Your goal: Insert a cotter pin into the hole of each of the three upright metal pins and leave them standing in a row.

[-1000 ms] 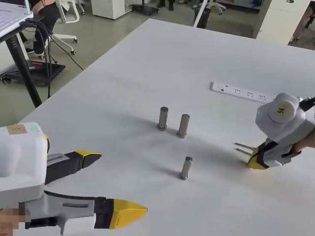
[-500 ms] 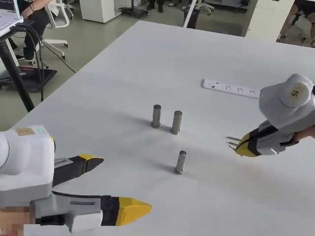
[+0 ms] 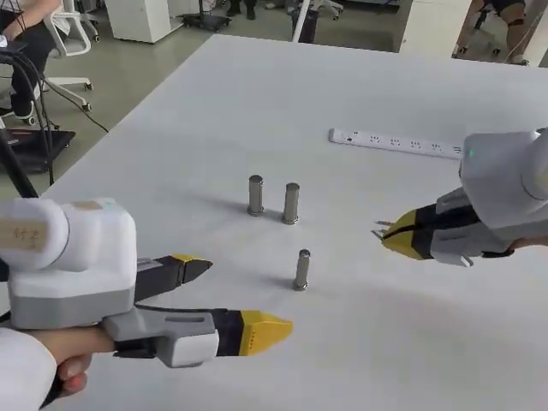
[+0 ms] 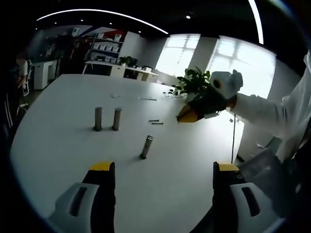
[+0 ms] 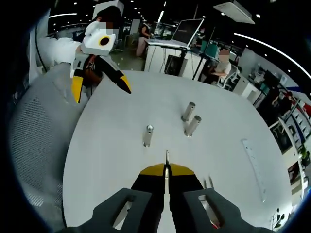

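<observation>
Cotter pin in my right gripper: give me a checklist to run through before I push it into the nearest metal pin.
1. Cotter pin held: ok, right gripper is shut on it, tip pointing forward.
2. Metal pins upright: ok, nearest metal pin, left rear pin and right rear pin all stand.
3. Nearest pin's hole facing the cotter pin: cannot tell, too small to see.
4. Path clear: ok, bare table between right gripper and nearest pin.
5. Nearest pin steadied: not ok, left gripper is open and apart from it.
6. Row: not ok, nearest pin stands in front of the rear two.
</observation>
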A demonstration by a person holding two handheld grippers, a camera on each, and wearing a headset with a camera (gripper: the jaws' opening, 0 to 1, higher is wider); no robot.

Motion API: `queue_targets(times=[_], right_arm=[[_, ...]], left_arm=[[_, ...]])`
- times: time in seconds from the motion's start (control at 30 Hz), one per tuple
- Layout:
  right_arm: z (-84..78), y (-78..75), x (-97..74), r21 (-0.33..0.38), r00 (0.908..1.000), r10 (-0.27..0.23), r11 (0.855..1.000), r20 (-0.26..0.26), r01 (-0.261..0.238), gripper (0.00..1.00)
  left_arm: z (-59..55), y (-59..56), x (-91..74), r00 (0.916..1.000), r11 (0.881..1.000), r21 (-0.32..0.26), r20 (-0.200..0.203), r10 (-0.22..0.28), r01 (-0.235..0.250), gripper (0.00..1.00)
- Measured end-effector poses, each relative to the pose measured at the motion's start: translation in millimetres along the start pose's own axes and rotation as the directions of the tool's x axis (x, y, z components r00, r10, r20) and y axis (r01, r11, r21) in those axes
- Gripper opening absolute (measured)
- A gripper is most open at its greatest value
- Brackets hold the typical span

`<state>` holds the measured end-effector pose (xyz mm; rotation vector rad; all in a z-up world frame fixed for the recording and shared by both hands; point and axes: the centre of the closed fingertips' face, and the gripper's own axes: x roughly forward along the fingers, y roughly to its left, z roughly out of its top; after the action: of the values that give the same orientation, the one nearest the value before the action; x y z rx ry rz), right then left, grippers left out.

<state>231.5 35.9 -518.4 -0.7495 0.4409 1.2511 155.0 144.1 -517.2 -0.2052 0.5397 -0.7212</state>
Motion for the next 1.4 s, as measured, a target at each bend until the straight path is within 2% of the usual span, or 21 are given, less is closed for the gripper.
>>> queue_targets(times=[0.17,0.3,0.4,0.53,0.57,0.63,0.77,0.83,0.93,1.07,1.13,1.23,1.4], right_arm=[[11.9,6.0,-3.6,0.020,0.9957,-0.061,0.998,0.069,0.060,0.00],[21.6,20.2,-6.3,0.048,0.9887,-0.108,0.993,0.104,0.103,0.00],[30.6,30.0,-7.1,0.037,0.9837,-0.121,0.992,0.133,0.117,0.00],[36.4,41.4,-5.1,0.000,0.9822,-0.130,0.991,0.135,0.132,0.00],[37.5,43.5,-4.8,0.003,0.9818,-0.130,0.991,0.139,0.131,0.00],[44.6,52.0,-2.6,0.049,0.9764,-0.118,0.993,0.180,0.111,0.00],[46.1,62.0,0.7,0.020,0.9784,-0.121,0.993,0.168,0.120,0.00],[46.9,67.2,1.7,0.009,0.9787,-0.121,0.993,0.166,0.121,0.00],[47.3,70.3,1.8,-0.005,0.9795,-0.122,0.992,0.160,0.124,0.00],[46.0,70.9,0.2,-0.018,0.9799,-0.127,0.991,0.154,0.132,0.00],[45.6,70.9,-0.9,-0.031,0.9803,-0.131,0.990,0.148,0.137,0.00],[46.6,72.8,-2.5,-0.039,0.9809,-0.126,0.990,0.148,0.133,0.00],[45.6,74.8,-2.1,-0.066,0.9837,-0.119,0.989,0.135,0.129,0.00]], left_arm=[[9.1,-5.7,11.9,0.9996,1.000,-0.002,0.008,-0.027,0.027,0.80],[11.8,-13.9,20.0,0.9974,0.997,-0.003,-0.010,-0.072,0.072,0.72],[14.5,-18.9,25.7,0.9954,0.995,-0.014,-0.012,-0.095,0.094,0.65],[18.8,-26.9,32.6,0.9911,0.991,-0.032,-0.010,-0.133,0.132,0.54],[19.3,-28.3,33.9,0.9901,0.989,-0.039,-0.011,-0.140,0.139,0.53],[17.6,-34.1,36.6,0.9847,0.983,-0.075,-0.037,-0.170,0.167,0.49],[15.1,-43.6,38.6,0.9740,0.974,-0.099,-0.076,-0.213,0.206,0.34],[16.6,-48.6,38.6,0.9699,0.969,-0.110,-0.075,-0.232,0.223,0.28],[17.4,-54.6,39.2,0.9637,0.960,-0.140,-0.080,-0.255,0.242,0.24],[16.9,-54.8,40.4,0.9628,0.958,-0.155,-0.084,-0.257,0.242,0.17],[17.5,-51.6,41.9,0.9675,0.961,-0.163,-0.080,-0.240,0.224,0.17],[16.2,-52.3,41.9,0.9649,0.955,-0.194,-0.089,-0.247,0.226,0.14],[16.0,-54.1,41.1,0.9627,0.952,-0.201,-0.095,-0.253,0.231,0.08]])
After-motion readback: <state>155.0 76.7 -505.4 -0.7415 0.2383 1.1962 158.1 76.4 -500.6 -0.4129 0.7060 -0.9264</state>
